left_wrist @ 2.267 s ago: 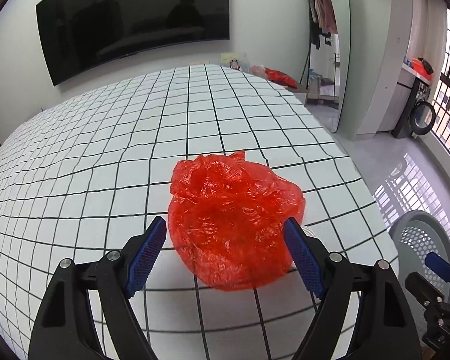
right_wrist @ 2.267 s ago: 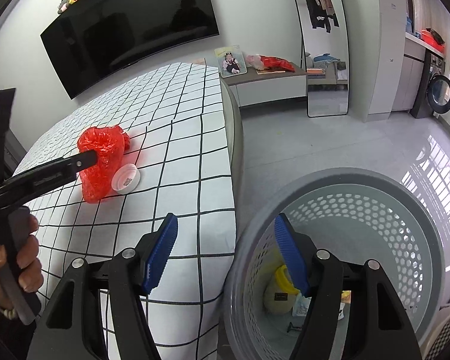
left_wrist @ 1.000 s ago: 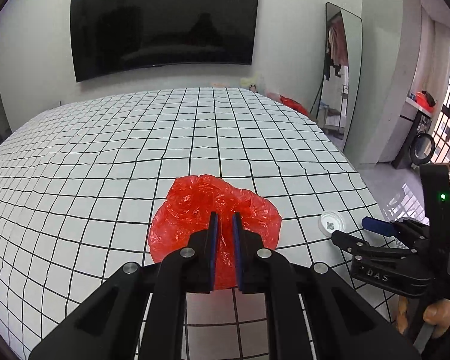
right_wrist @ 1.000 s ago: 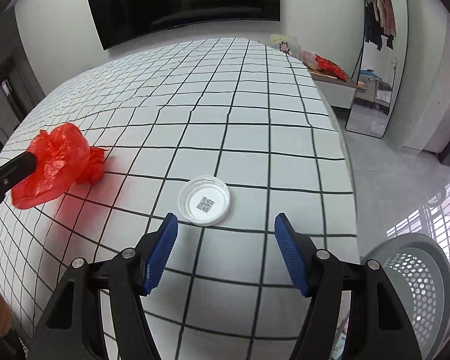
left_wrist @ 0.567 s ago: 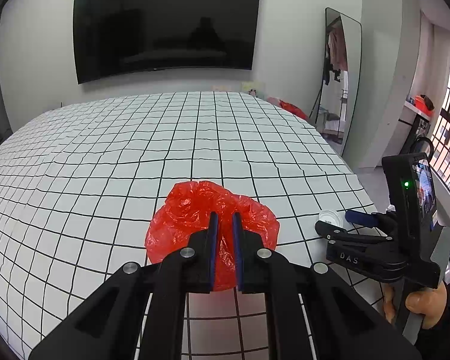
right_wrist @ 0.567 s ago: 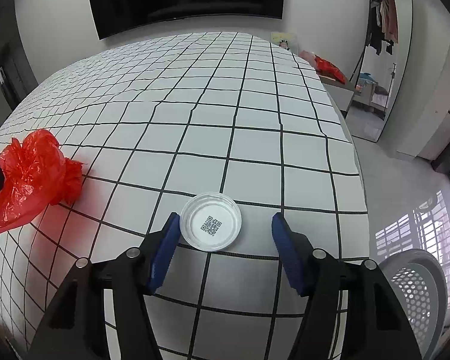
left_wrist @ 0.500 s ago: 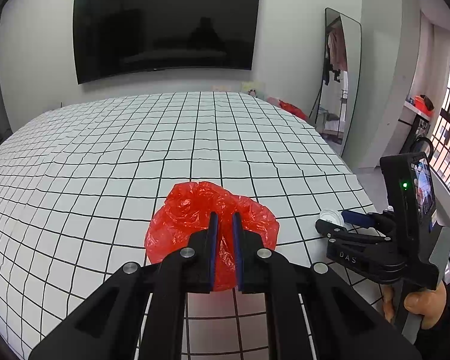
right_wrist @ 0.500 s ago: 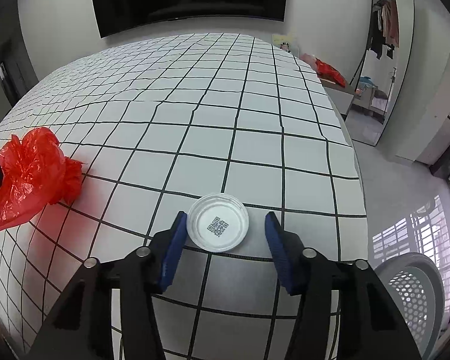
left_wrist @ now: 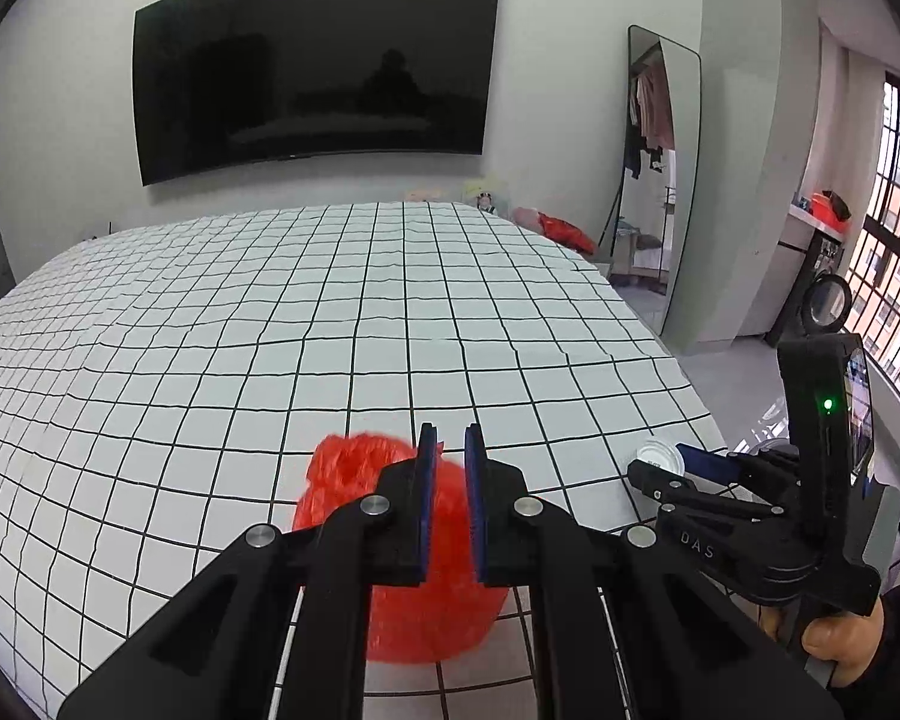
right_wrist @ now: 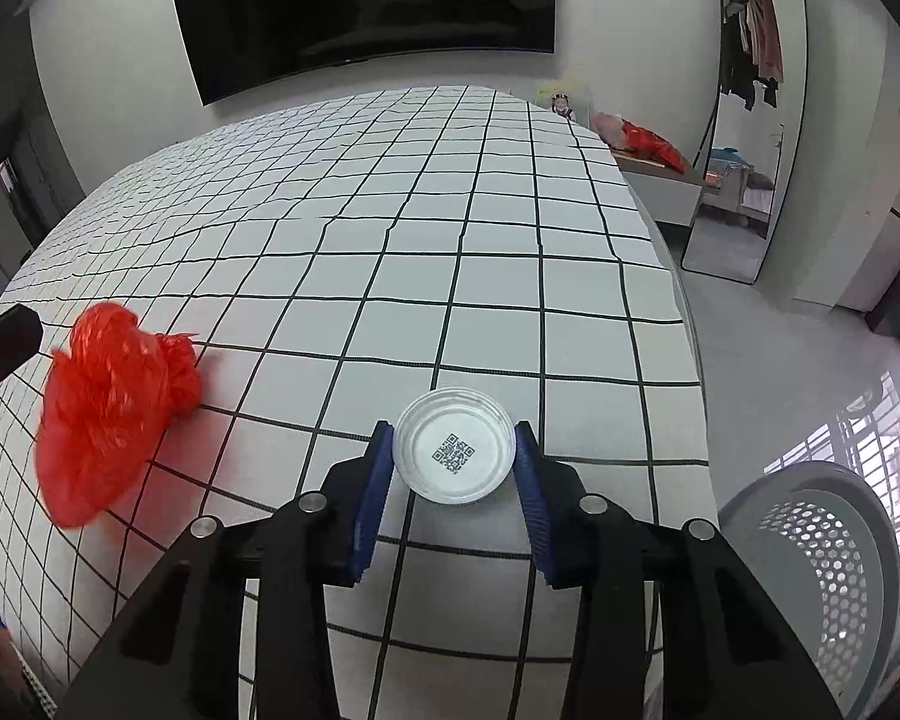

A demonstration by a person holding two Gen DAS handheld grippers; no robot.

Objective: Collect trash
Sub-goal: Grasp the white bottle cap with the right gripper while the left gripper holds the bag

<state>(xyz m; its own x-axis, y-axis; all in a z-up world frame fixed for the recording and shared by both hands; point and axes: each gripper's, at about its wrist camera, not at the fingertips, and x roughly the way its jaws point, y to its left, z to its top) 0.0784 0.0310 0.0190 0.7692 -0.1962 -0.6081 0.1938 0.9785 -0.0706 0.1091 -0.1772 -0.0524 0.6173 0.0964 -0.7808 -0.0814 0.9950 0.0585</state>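
left claw [left_wrist: 448,483]: jaws nearly together, pinching a fold of the red bag [left_wrist: 354,480]; the bag bulges out on both sides of the jaws and below them.
bag: crumpled red plastic, over the near part of the bed [left_wrist: 330,312]; from the right wrist view it sits at the far left [right_wrist: 111,402], blurred, with a red tint on the sheet beside it; whether it touches the sheet i cannot tell.
right claw [right_wrist: 453,468]: jaws have just been closing; the blue pads [right_wrist: 371,492] sit against the rim of the lid [right_wrist: 453,444] on either side, gripping it.
lid: small round white plastic, hollow side up, a qr code printed inside; near the right edge of the bed, well apart from the bag; in the left wrist view only a sliver shows past the claw tip [left_wrist: 657,455].
bed: white sheet with a black grid.
hand [left_wrist: 834,648]: grips the handle of the right claw, low at the right of the left wrist view.
basket [right_wrist: 810,546]: grey, perforated, on the floor just off the bed's right edge.
tv [left_wrist: 312,66]: dark screen on the wall beyond the bed.
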